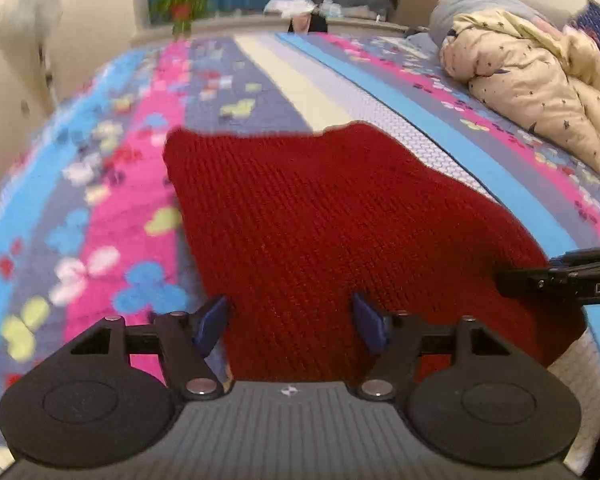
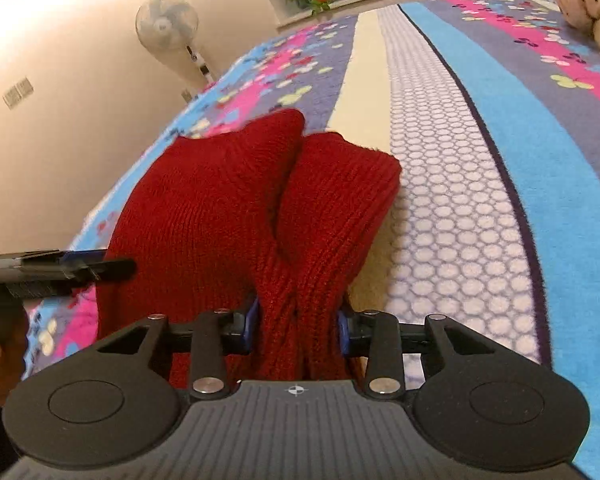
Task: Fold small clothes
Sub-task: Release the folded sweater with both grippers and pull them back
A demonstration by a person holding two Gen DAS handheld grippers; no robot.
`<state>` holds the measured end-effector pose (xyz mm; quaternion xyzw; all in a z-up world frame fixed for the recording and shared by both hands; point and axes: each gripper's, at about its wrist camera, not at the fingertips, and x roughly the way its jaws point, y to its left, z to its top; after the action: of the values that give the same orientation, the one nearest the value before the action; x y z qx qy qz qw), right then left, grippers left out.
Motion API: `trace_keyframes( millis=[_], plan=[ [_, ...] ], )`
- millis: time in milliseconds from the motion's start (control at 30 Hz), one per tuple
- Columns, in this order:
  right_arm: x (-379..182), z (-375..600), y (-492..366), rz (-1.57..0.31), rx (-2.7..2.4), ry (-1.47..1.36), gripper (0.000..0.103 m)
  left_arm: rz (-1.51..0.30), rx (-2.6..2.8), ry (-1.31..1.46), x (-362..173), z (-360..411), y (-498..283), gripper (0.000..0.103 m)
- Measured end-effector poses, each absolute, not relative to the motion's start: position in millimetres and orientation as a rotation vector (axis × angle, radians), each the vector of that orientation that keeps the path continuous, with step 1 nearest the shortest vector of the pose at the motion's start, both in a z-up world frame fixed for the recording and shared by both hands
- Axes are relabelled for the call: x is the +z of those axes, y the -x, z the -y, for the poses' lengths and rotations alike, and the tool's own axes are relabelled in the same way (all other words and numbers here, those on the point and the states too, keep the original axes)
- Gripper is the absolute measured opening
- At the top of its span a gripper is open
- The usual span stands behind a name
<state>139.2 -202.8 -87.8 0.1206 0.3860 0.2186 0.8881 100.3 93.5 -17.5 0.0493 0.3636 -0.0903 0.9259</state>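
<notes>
Left claw [image 1: 292,320]: angled down over knit [image 1: 320,220], jaws apart, empty.
Right claw [image 2: 298,328]: angled down, pinching bunched knit.
Writing: "DAS", cut off.

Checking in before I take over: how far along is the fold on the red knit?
Done: the red knit garment lies on the striped blanket, and the right wrist view shows it bunched into two lobes, so some gathering has happened. In hand: the right gripper pinches a bunched fold; the left gripper is open above the knit, gripping nothing. Left: laying it flat and finishing a neat fold.
</notes>
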Motion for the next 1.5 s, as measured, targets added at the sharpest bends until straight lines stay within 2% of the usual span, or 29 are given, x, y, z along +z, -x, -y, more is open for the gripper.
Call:
trace_keyframes(
  millis=[67, 133, 167, 233, 267, 300, 367, 433, 533, 700, 1000, 1500],
  plan=[
    [-85.3, 200.1, -132.5, -0.789, 0.438, -0.202, 0.039, -0.691, -0.150, -0.062, 0.0, -93.0, -82.2, 0.076],
    [-82.9, 202.4, -126.7, -0.784, 0.423, -0.180, 0.039, -0.626, -0.142, -0.003, 9.0, -95.5, -55.8, 0.087],
    [-81.0, 204.6, -123.4, -0.783, 0.419, -0.177, 0.039, -0.618, -0.136, 0.013, 11.7, -93.1, -43.3, 0.087],
    [-76.0, 207.1, -115.2, -0.779, 0.389, -0.146, 0.045, -0.622, -0.115, 0.017, 13.7, -88.7, -20.8, 0.088],
    [-73.8, 207.9, -112.1, -0.769, 0.364, -0.120, 0.054, -0.622, -0.106, 0.016, 14.1, -83.8, -7.5, 0.088],
    [-71.0, 208.6, -107.5, -0.755, 0.342, -0.098, 0.058, -0.616, -0.103, 0.015, 13.8, -80.7, 3.3, 0.088],
    [-61.9, 210.6, -95.9, -0.730, 0.318, -0.076, 0.059, -0.586, -0.085, -0.007, 17.8, -70.4, 23.6, 0.092],
    [-50.3, 209.4, -80.8, -0.689, 0.260, -0.022, 0.059, -0.539, -0.046, -0.037, 23.3, -64.6, 39.2, 0.101],
    [-29.7, 211.3, -49.0, -0.599, 0.218, 0.049, 0.061, -0.496, -0.002, -0.028, 30.2, -60.5, 57.7, 0.102],
    [-13.9, 218.4, 0.2, -0.526, 0.199, 0.029, 0.085, -0.538, 0.112, 0.117, 30.5, -61.9, 78.1, 0.102],
    [-26.4, 195.8, 0.6, -0.577, 0.210, 0.077, 0.087, -0.689, 0.163, 0.153, 13.8, -62.5, 58.7, 0.102],
    [-27.3, 200.4, 1.6, -0.594, 0.225, 0.047, 0.089, -0.689, 0.176, 0.120, 10.2, -60.5, 55.3, 0.102]
  ],
)
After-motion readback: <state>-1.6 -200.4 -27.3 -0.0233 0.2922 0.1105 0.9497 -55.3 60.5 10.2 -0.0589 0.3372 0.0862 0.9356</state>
